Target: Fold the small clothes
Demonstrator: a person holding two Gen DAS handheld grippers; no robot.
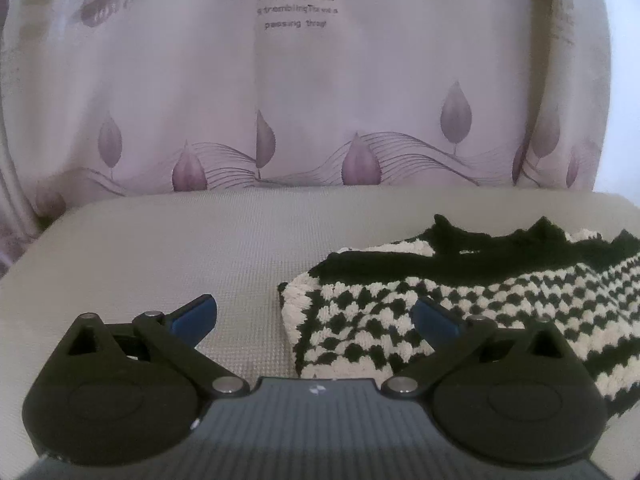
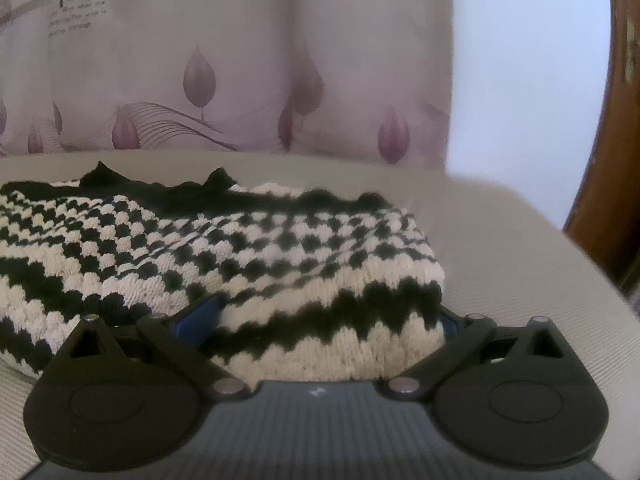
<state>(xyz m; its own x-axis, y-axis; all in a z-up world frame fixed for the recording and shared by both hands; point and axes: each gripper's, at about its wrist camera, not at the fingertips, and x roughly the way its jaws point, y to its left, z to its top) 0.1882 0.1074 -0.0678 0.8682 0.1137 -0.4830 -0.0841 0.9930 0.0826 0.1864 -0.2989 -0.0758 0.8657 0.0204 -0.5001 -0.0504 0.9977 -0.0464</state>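
Note:
A small black-and-cream knitted garment [image 1: 460, 300] lies on a beige cushioned surface [image 1: 160, 248]. In the left wrist view my left gripper [image 1: 316, 320] is open at the garment's left edge, its right fingertip [image 1: 434, 320] over the knit and its left fingertip [image 1: 196, 316] over bare cushion. In the right wrist view the garment [image 2: 240, 256] fills the left and middle. My right gripper [image 2: 328, 316] is open with the garment's thick right end bunched between its fingers; the fingertips are partly hidden by the knit.
A pale pink curtain [image 1: 320, 100] with purple leaf prints hangs behind the cushion. A brown wooden edge [image 2: 608, 160] and a white wall [image 2: 520, 80] stand to the right. The cushion's rounded edge [image 2: 560, 248] falls away at the right.

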